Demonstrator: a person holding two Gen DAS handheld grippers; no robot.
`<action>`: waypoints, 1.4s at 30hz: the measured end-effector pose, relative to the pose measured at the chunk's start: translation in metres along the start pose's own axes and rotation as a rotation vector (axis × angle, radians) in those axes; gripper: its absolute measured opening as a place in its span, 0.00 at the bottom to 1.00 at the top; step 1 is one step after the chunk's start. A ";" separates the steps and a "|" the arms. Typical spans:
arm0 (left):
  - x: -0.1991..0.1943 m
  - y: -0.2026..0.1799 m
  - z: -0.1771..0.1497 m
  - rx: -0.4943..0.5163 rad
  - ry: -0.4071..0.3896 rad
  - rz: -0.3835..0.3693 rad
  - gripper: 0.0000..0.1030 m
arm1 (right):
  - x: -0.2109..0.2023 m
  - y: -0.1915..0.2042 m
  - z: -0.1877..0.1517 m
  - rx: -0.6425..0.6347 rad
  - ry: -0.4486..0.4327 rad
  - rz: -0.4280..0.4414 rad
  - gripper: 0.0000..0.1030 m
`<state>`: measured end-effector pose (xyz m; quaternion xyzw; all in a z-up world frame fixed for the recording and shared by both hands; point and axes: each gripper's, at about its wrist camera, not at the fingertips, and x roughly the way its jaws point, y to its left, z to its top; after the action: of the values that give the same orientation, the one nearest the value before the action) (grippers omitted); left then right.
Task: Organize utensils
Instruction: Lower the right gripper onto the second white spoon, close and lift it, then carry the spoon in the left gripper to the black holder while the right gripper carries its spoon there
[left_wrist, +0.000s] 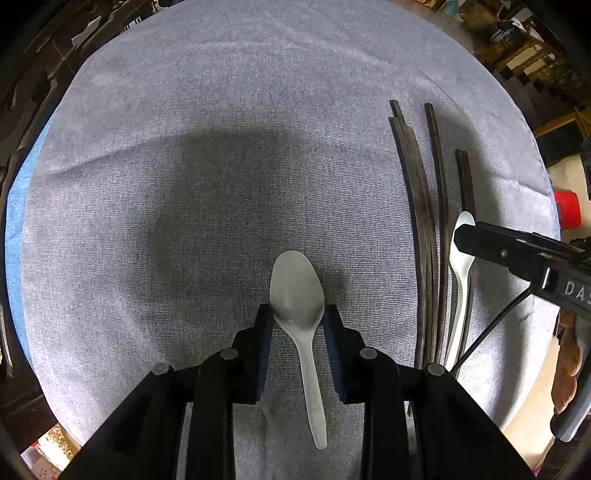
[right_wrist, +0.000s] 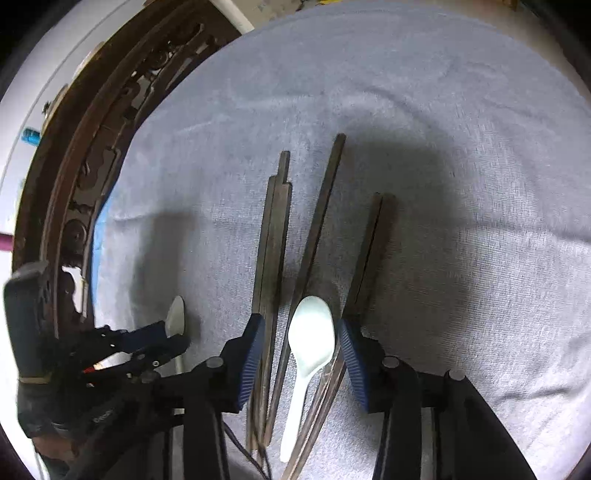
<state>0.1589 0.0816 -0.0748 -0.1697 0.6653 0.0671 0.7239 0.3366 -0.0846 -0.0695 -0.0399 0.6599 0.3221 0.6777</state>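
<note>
Dark chopsticks (right_wrist: 273, 258) flanking white spoon (right_wrist: 308, 343); bare cloth (left_wrist: 184, 184) leftward.

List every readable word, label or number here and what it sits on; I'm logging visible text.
"DAS" in white letters, cut off by the frame edge, on the black body of the right claw in the left wrist view.
A faint marking on the left claw's black body in the right wrist view: too blurred to read.
Nothing else.

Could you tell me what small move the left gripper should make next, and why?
Probably close the left gripper on the grey spoon: its jaws are open, one on each side of the bowl's base, and the spoon lies flat on the cloth, apart from the chopsticks.
</note>
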 end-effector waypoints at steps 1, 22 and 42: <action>0.000 0.000 0.001 0.000 0.000 0.002 0.29 | 0.000 0.000 0.001 -0.004 0.002 -0.009 0.45; 0.003 -0.003 0.000 0.009 -0.007 0.004 0.29 | 0.010 0.008 -0.012 -0.015 0.013 -0.058 0.04; -0.043 0.029 -0.040 -0.088 -0.183 -0.120 0.28 | -0.104 -0.080 -0.097 0.207 -0.291 0.074 0.03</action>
<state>0.1077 0.1012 -0.0396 -0.2338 0.5815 0.0681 0.7763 0.2994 -0.2343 -0.0161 0.1013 0.5855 0.2794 0.7542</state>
